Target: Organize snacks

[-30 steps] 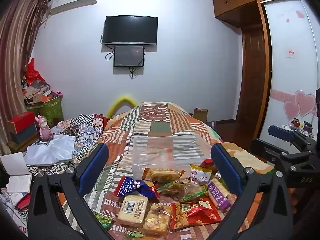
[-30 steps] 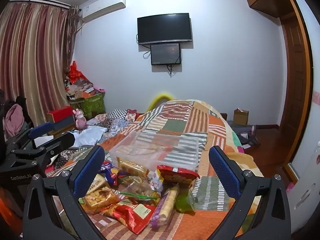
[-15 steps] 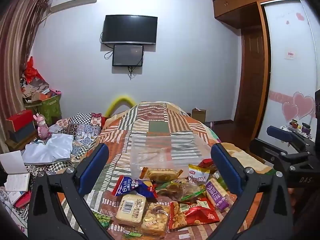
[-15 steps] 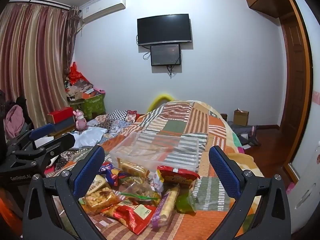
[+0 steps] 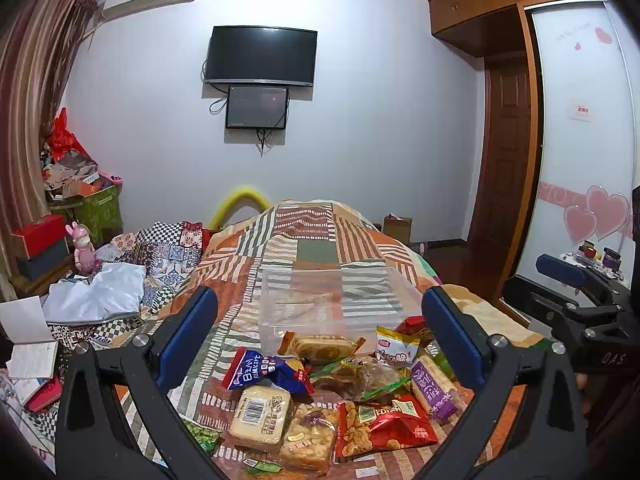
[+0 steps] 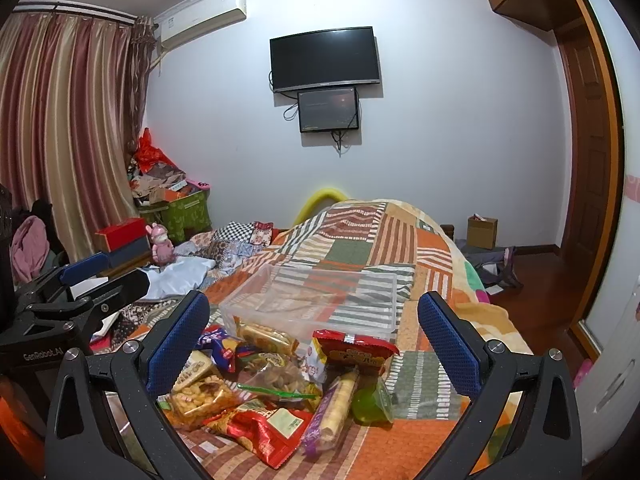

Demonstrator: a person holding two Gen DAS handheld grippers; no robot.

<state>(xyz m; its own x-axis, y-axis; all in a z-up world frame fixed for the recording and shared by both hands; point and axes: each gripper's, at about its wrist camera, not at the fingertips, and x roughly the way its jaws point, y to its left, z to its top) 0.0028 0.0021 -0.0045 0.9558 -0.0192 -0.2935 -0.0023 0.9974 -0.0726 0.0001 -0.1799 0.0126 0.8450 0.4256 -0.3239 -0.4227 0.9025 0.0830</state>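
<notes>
Plastic box [image 5: 328,300]: clear, empty, on the bed [image 5: 320,240], just behind the snack pile [image 5: 332,392].
Snacks: heaped packets touching the box's near wall.
Left claw [image 5: 320,328]: spread wide, holding nothing, above the pile.
Right claw [image 6: 314,328]: spread wide, holding nothing.

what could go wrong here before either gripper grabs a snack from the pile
1. The snacks overlap in a loose heap; closing on the blue packet could drag the pale cake packet along.
2. The clear bin sits on a soft patchwork bedspread, so it may tip or slide when packets drop in.
3. The green jelly cup lies at the heap's edge and might roll off.
</notes>
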